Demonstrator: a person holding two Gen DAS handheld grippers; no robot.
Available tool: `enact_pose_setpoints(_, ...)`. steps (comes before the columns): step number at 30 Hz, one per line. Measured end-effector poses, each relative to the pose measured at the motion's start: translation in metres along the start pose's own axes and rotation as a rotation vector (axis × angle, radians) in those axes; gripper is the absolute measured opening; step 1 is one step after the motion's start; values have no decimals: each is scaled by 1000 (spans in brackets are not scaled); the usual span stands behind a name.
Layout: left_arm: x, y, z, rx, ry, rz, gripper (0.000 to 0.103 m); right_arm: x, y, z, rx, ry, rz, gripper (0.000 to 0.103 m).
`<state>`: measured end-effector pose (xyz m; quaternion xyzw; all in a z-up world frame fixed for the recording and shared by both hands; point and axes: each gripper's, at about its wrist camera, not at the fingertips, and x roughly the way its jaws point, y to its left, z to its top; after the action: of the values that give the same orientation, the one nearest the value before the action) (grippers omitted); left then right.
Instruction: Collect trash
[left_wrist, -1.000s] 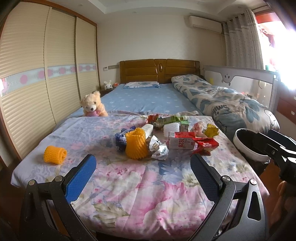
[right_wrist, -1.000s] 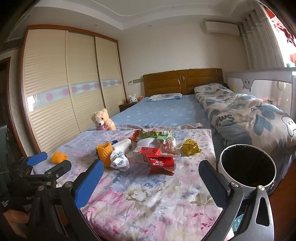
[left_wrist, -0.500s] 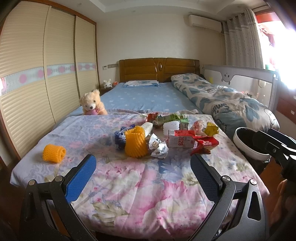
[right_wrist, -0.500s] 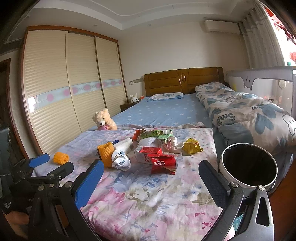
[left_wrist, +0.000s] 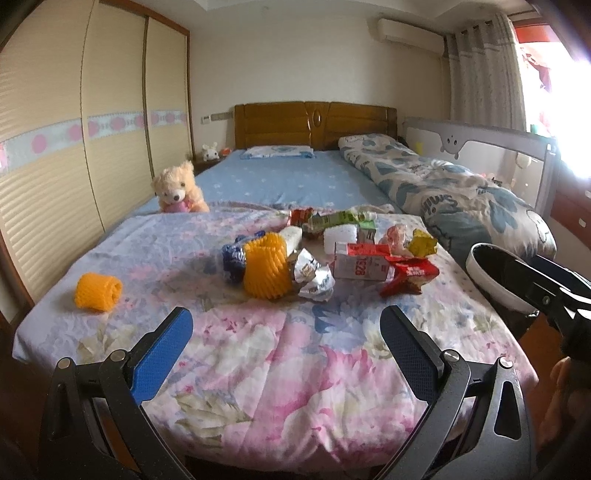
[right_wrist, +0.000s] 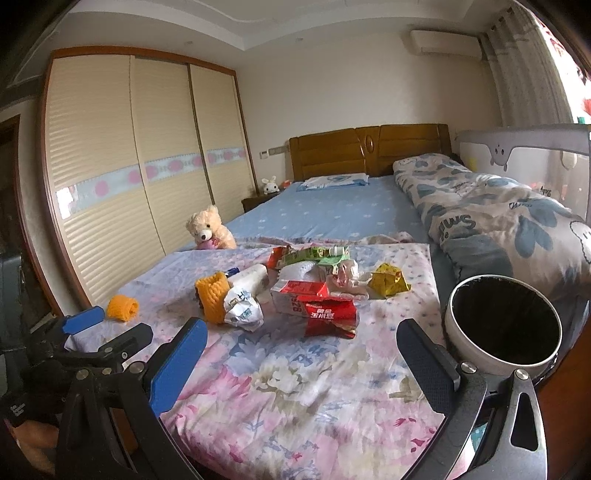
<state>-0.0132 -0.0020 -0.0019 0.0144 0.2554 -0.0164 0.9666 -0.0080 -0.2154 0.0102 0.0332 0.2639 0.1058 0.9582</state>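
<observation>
A heap of trash lies mid-bed on the floral sheet (left_wrist: 258, 354): an orange foam net (left_wrist: 266, 271), crumpled foil wrapper (left_wrist: 314, 277), red-and-white carton (left_wrist: 360, 262), red packet (left_wrist: 410, 277), yellow wrapper (left_wrist: 424, 242) and green packets (left_wrist: 332, 219). A second orange foam net (left_wrist: 98, 291) lies apart at the left. A white bin with a black liner (right_wrist: 504, 325) stands at the bed's right side. My left gripper (left_wrist: 282, 332) is open, short of the heap. My right gripper (right_wrist: 301, 341) is open too, near the red packet (right_wrist: 330, 314), with nothing between its fingers.
A teddy bear (left_wrist: 179, 188) sits at the bed's left edge beside the sliding wardrobe (left_wrist: 74, 147). A rolled blue-patterned quilt (left_wrist: 443, 184) lies along the right, with a bed rail (left_wrist: 498, 144) behind it. The wooden headboard (left_wrist: 314, 123) is at the far end.
Both views have shifted only slightly; the heap sits a touch higher and farther in the left wrist view. Both grippers stay open and nothing on the bed has moved.
</observation>
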Motion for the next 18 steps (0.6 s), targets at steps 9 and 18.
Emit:
enact_pose_setpoints(9, 28, 6, 2, 6, 77, -14, 100, 25, -12, 3, 23, 69, -14, 102)
enact_pose_setpoints(18, 77, 7, 9, -16, 178, -51, 91, 69, -24, -1, 40, 173, -27, 97)
